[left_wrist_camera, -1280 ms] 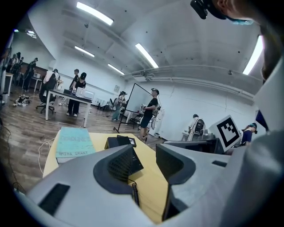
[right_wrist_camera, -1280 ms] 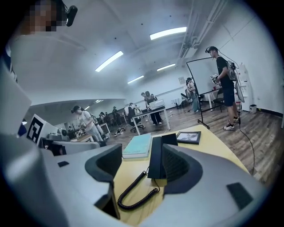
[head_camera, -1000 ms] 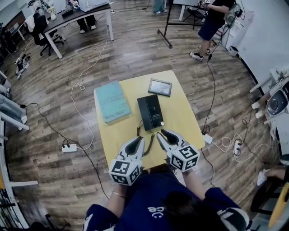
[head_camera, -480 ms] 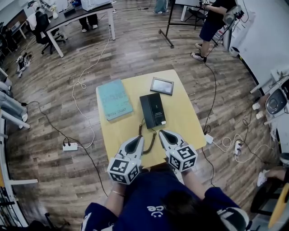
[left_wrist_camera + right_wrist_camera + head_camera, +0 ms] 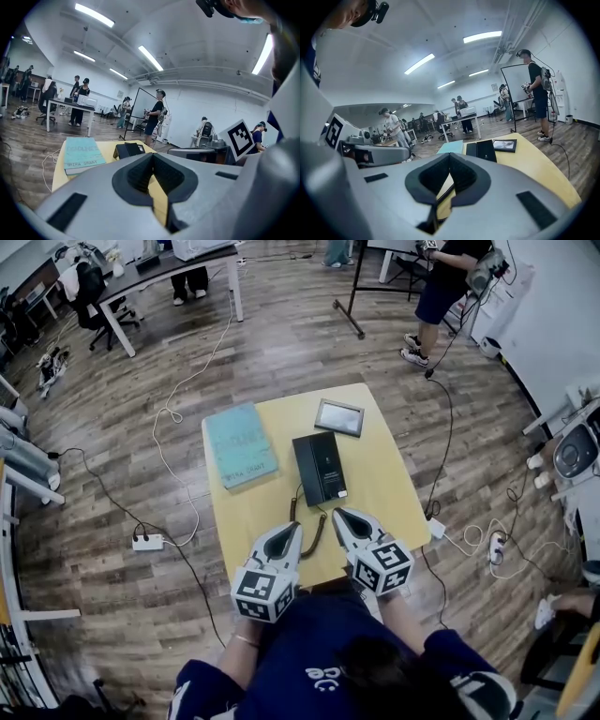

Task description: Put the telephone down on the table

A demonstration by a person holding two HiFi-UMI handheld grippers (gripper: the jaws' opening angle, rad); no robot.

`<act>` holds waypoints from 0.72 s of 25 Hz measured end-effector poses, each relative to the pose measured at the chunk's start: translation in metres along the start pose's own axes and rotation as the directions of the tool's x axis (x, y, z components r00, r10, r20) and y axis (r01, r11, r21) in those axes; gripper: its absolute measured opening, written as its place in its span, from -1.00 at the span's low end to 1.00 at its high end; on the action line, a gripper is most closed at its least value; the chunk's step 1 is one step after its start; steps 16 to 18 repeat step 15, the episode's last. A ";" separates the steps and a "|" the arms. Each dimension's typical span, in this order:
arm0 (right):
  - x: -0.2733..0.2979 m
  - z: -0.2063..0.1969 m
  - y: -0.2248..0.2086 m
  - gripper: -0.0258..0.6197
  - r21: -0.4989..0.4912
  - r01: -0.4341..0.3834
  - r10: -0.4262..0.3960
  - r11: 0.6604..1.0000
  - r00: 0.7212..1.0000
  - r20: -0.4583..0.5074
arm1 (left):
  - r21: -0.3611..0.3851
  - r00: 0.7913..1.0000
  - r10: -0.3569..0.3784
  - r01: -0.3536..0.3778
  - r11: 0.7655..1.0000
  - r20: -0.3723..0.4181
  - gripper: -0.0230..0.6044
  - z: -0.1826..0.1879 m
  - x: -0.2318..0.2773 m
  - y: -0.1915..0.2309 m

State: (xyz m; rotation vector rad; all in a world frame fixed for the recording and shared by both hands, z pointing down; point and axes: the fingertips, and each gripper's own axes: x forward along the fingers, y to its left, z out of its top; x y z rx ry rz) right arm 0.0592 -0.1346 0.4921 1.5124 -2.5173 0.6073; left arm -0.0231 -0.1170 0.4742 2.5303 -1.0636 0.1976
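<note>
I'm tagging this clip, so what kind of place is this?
Probably an open office or lab: dark-topped desk with black office chair, white freestanding whiteboard, white power strip on wooden floor.

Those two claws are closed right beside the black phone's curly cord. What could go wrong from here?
1. The coiled cord lies between the left gripper and the right gripper, both shut. A careless move might snag it and drag the telephone.
2. The cord runs toward the table's near edge, so it could slip over and tug the telephone.
</note>
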 end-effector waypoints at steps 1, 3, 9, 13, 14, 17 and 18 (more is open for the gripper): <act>0.000 0.000 0.000 -0.90 0.005 -0.004 0.004 1.000 1.000 0.000 | -0.001 1.000 0.003 -0.003 1.000 -0.002 -0.91 -0.001 0.000 0.000; 0.000 -0.002 -0.002 -0.90 0.023 -0.009 0.009 1.000 1.000 0.002 | -0.005 1.000 0.009 -0.009 1.000 -0.006 -0.91 -0.002 0.000 0.000; -0.004 -0.003 -0.008 -0.90 0.009 0.002 -0.002 1.000 1.000 -0.004 | 0.004 1.000 0.016 -0.016 1.000 -0.001 -0.91 -0.001 0.001 -0.003; -0.004 -0.003 -0.007 -0.90 -0.005 -0.001 0.001 1.000 1.000 -0.007 | -0.006 1.000 0.022 -0.022 1.000 -0.005 -0.91 -0.003 0.003 -0.003; -0.004 -0.003 -0.007 -0.90 -0.012 -0.002 0.002 1.000 1.000 -0.008 | -0.009 1.000 0.022 -0.022 1.000 -0.006 -0.91 -0.004 0.004 -0.003; -0.003 -0.003 -0.007 -0.90 -0.020 -0.003 0.003 1.000 1.000 -0.009 | -0.011 1.000 0.023 -0.023 1.000 -0.007 -0.91 -0.006 0.004 -0.003; -0.003 -0.003 -0.007 -0.90 -0.020 -0.003 0.003 1.000 1.000 -0.009 | -0.011 1.000 0.023 -0.023 1.000 -0.007 -0.91 -0.006 0.004 -0.003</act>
